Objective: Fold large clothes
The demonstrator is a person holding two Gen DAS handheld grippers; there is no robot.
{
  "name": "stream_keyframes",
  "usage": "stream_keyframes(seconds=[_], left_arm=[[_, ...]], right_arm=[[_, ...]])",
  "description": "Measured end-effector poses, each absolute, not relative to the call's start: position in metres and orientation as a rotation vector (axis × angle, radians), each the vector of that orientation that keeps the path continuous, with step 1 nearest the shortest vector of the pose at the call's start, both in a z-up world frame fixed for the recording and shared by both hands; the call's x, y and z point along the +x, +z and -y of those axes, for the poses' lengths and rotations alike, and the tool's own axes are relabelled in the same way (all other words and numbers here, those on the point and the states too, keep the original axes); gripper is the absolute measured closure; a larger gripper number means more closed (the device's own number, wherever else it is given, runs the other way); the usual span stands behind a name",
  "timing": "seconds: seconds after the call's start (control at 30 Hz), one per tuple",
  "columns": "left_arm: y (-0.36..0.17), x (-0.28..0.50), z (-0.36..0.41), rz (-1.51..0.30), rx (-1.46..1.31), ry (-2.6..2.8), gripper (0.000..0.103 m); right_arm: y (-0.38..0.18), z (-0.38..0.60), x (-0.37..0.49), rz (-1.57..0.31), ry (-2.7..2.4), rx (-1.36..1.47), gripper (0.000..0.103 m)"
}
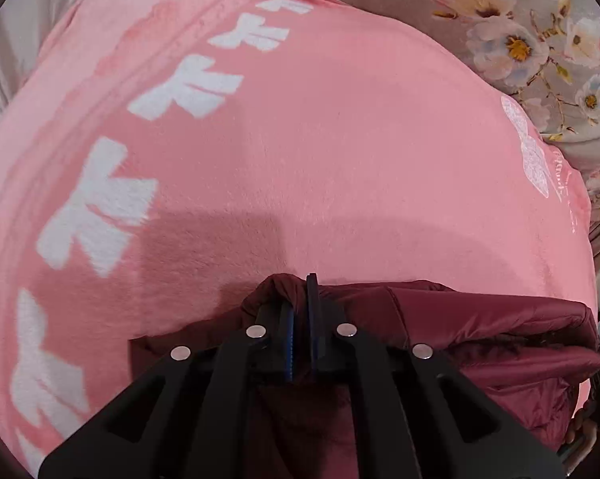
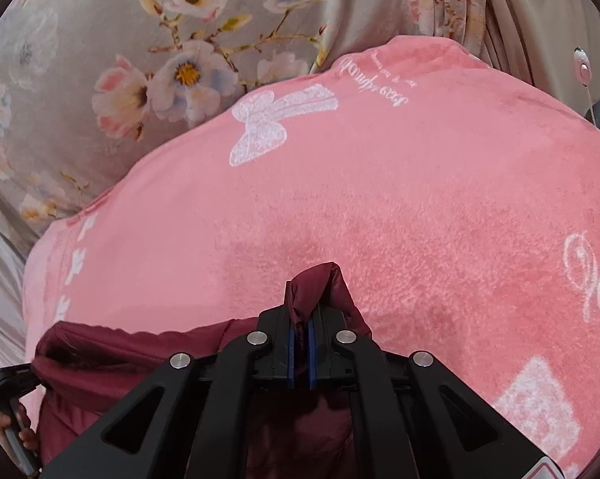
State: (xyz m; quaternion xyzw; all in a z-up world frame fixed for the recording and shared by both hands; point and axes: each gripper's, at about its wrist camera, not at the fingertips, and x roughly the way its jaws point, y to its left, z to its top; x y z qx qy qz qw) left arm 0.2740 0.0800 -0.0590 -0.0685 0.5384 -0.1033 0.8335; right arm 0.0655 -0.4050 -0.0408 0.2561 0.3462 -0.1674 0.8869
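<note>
Mid-fold: maroon jacket point(image 1: 479, 319) lifted by both corners.
Left gripper point(image 1: 301, 307) and right gripper point(image 2: 301, 311) clamped on fabric; next, probably carry toward 12 o'clock over pink blanket point(image 1: 319, 139).

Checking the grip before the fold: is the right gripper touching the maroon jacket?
Touching. The right wrist view shows the right gripper shut on a bunch of the maroon jacket, fabric pinched between its blue pads above the pink blanket.

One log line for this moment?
left gripper: shut on maroon jacket | right gripper: shut on maroon jacket | over pink blanket
</note>
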Motion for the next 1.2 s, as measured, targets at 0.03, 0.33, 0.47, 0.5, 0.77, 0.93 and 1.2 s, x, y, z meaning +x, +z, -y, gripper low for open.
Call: stream_keyframes(seconds=[0.03, 0.33, 0.47, 0.5, 0.77, 0.93, 1.2], left_arm=[[-0.063, 0.274, -0.080, -1.134, -0.153, -0.225, 0.097], [0.003, 0.261, -0.110, -1.031, -0.263, -0.288, 0.071], [0.055, 0.238, -0.118, -0.775, -0.166, -0.143, 0.007], [0.064, 0.235, -0.113, -0.745, -0.119, -0.125, 0.008], [0.065, 0.218, -0.053, -0.847, 0.010, -0.300, 0.008], [0.044, 0.206, -0.003, -0.903, 0.108, -0.384, 0.008], [0.022, 0.225, 0.067, -0.940, 0.185, -0.437, 0.009]], right_arm=[[-0.045, 0.404, 0.068, -0.726, -0.345, 0.530, 0.093], [0.034, 0.395, 0.014, -0.466, -0.384, 0.472, 0.051], [0.056, 0.355, 0.018, -0.492, -0.299, 0.350, 0.049], [0.054, 0.342, 0.026, -0.530, -0.253, 0.332, 0.049], [-0.005, 0.232, 0.130, -0.842, -0.008, 0.178, 0.056], [-0.032, 0.227, 0.159, -0.940, -0.024, 0.161, 0.100], [0.005, 0.240, 0.172, -0.851, -0.010, 0.208, 0.101]])
